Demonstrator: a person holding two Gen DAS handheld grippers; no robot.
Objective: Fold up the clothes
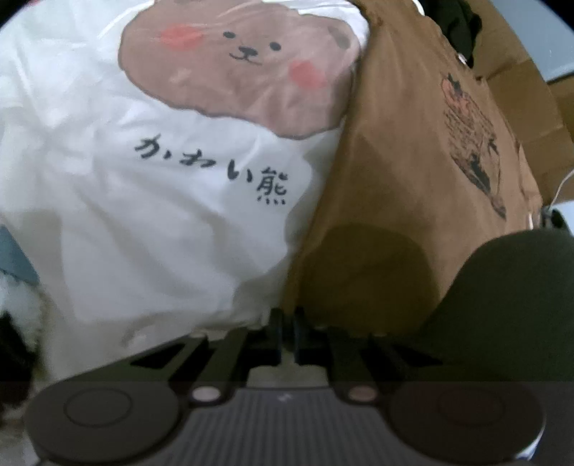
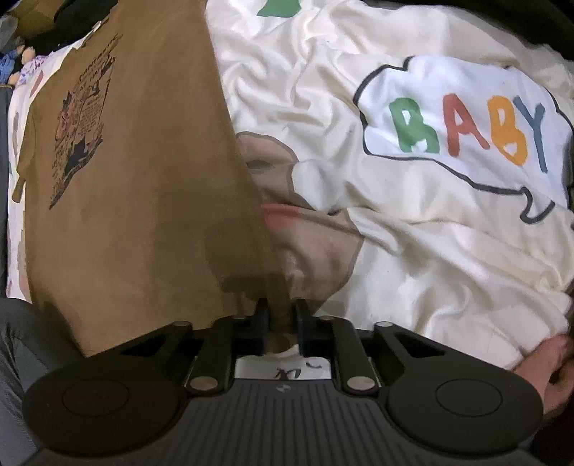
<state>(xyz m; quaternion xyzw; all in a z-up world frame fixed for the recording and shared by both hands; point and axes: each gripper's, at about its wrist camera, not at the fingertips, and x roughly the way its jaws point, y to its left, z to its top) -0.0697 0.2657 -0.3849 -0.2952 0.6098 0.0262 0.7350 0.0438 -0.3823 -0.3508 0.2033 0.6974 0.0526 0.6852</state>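
Running lengthwise away from both cameras, the brown T-shirt (image 1: 412,179) lies flat on the printed white bedding (image 1: 125,215). The left gripper (image 1: 287,322) and right gripper (image 2: 281,315) each appear clenched on its near hem, one corner apiece.

Cardboard boxes (image 1: 516,71) and dark clothing (image 1: 455,25) closed off the far end beyond the brown shirt (image 1: 394,150); rumpled printed bedding (image 2: 412,251) flanked it; a knee (image 1: 502,304) crowded the near edge.
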